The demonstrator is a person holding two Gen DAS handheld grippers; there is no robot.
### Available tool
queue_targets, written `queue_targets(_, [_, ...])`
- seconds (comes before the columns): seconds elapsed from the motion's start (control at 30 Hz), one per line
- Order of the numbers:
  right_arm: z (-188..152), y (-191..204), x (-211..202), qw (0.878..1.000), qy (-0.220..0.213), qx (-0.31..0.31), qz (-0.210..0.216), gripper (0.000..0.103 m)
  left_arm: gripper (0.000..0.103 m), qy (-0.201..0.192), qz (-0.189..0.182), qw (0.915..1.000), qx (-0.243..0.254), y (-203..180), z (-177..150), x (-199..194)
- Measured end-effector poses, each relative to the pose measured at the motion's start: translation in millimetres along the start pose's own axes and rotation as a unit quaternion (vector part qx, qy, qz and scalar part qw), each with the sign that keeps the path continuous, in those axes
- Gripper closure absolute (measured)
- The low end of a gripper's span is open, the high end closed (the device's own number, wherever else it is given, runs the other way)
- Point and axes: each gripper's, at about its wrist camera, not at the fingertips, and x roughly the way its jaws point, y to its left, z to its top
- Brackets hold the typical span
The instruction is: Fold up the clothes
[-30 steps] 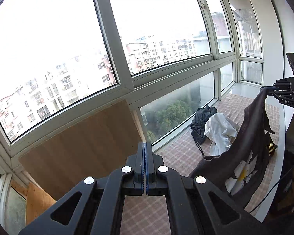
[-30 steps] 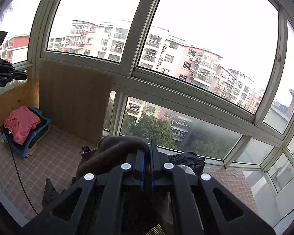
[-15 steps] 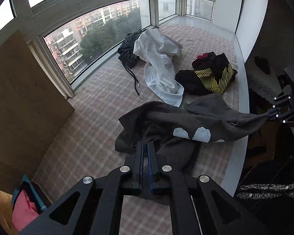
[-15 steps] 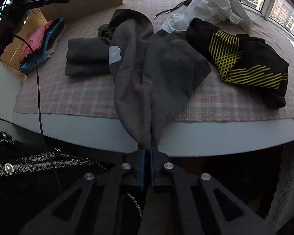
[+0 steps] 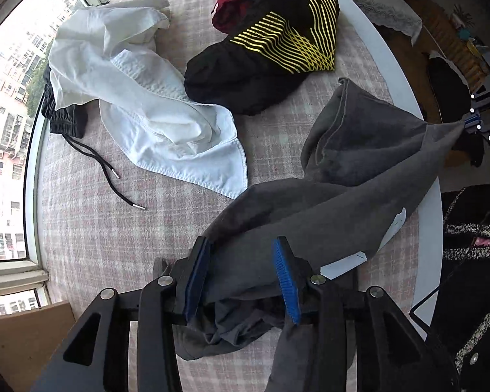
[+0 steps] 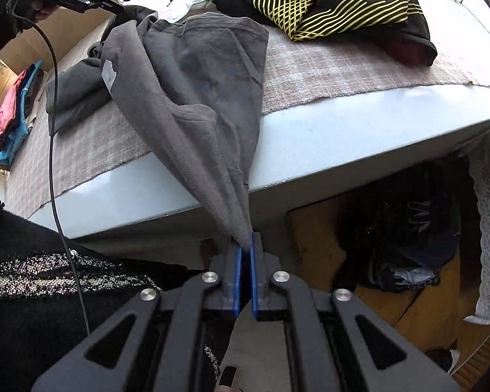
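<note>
Two grippers work one grey garment (image 5: 359, 170). Right gripper (image 6: 244, 251) jaws pinch its corner off the surface (image 6: 310, 130). Left gripper (image 5: 241, 274) jaws stand spread around bunched cloth.

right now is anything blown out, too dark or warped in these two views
Left wrist view: the window is overexposed, the buildings washed pale; the white garment is near clipping; the table edge bows from fisheye. Right wrist view: under the table is deep shadow, detail mostly lost; the grey garment is evenly lit and sharp, the right gripper crisp.
</note>
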Motion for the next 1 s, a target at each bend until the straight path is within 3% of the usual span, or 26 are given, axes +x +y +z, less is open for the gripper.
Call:
queue_targets(0.17, [6.0,0.0,1.8,1.0,0.003,0.006,-0.008,0.099,0.061,0.036,-0.026,0.9983,0.036,16.1,14.9,28.8])
queue_targets(0.27, [10.7,-2.4,1.8,1.0,0.007,0.013,-0.012,0.099,0.06,0.058,-0.063,0.9958,0.033,25.6,16.4,48.0])
queue_targets(0.37, [16.1,-4.5,3.4,1.0,0.011,0.016,-0.014,0.099,0.065,0.081,-0.086,0.9925,0.031,26.4,8.5,66.2])
queue_targets(0.4, [19.2,-4.4,3.1,1.0,0.01,0.012,-0.017,0.099,0.077,0.088,-0.088,0.9918,0.03,25.7,4.9,71.5])
queue_targets(0.43, [22.4,-4.2,2.8,1.0,0.009,0.008,-0.021,0.099,0.101,0.089,-0.085,0.9922,0.018,27.0,0.3,74.4])
queue_targets(0.47, [25.7,-4.1,2.2,1.0,0.007,0.004,-0.024,0.099,0.099,0.091,-0.083,0.9924,0.006,28.4,-4.3,77.2])
queue_targets(0.6, [57.6,-4.7,-24.9,0.998,-0.038,-0.028,-0.05,0.099,0.1,0.017,-0.081,0.9933,-0.081,37.7,-31.7,39.7])
queue_targets(0.67, [83.3,-3.3,-46.6,0.993,-0.078,-0.053,-0.064,0.099,0.1,-0.033,-0.047,0.99,-0.129,44.3,-52.3,0.4])
queue_targets(0.73, [116.0,3.9,-74.2,0.984,-0.131,-0.086,-0.085,0.099,0.1,-0.088,-0.012,0.9806,-0.175,49.7,-79.8,-49.6])
queue_targets(0.8, [153.2,16.6,-107.9,0.968,-0.196,-0.119,-0.105,0.099,0.1,-0.141,0.04,0.9637,-0.223,57.1,-114.1,-107.6])
queue_targets(0.9, [209.6,41.7,-172.8,0.937,-0.3,-0.152,-0.101,0.099,0.1,-0.205,0.118,0.9297,-0.282,68.7,-167.3,-194.9])
queue_targets(1.0, [250.2,77.1,-245.0,0.897,-0.391,-0.182,-0.095,0.099,0.1,-0.225,0.205,0.8977,-0.319,62.1,-212.4,-273.0])
